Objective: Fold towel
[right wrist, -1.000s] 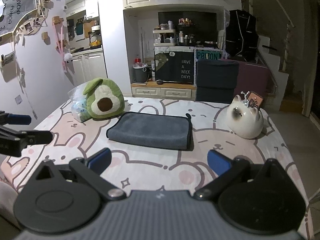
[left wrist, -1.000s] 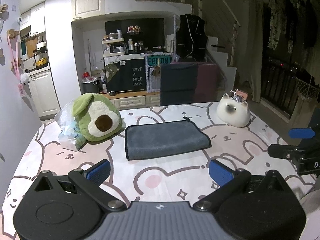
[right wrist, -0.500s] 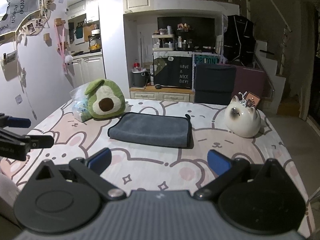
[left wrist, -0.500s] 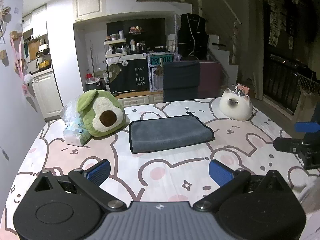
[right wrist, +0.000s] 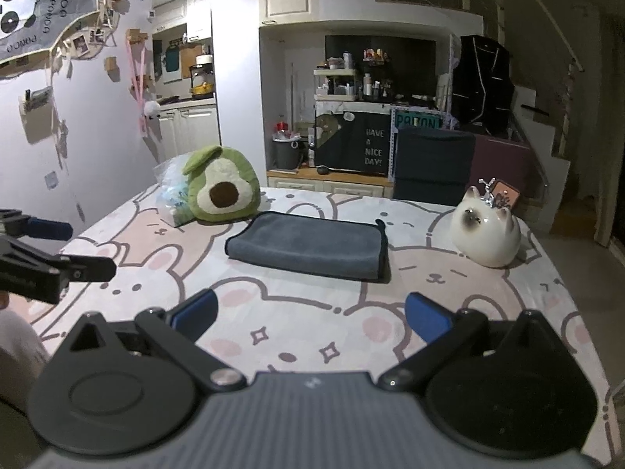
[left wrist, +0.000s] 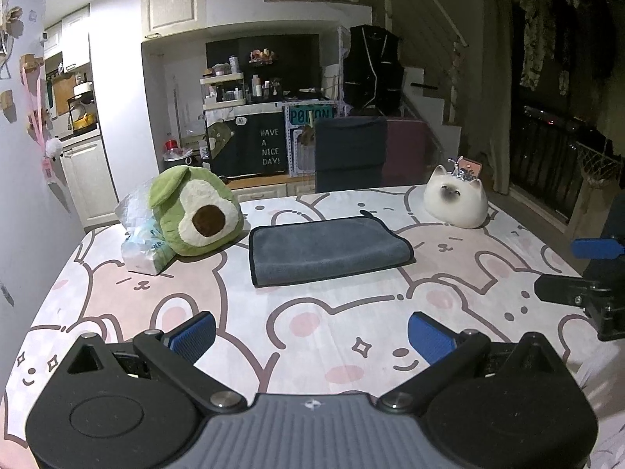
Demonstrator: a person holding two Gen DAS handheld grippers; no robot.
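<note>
A grey towel (left wrist: 328, 249) lies folded flat in the middle of the table with the bunny-print cloth (left wrist: 312, 324); it also shows in the right wrist view (right wrist: 308, 246). My left gripper (left wrist: 310, 334) is open and empty, held above the near part of the table, well short of the towel. My right gripper (right wrist: 310, 312) is open and empty too, also back from the towel. Each gripper shows at the edge of the other's view: the right one (left wrist: 586, 269) and the left one (right wrist: 50, 250).
A green avocado plush (left wrist: 195, 211) and a plastic bag (left wrist: 142, 234) sit left of the towel. A white cat figure (left wrist: 457, 203) stands at the far right. A dark chair (left wrist: 349, 158) is behind the table's far edge.
Both grippers have drawn back and risen slightly from the table; the towel looks farther away. The towel has not moved. Both stay open.
</note>
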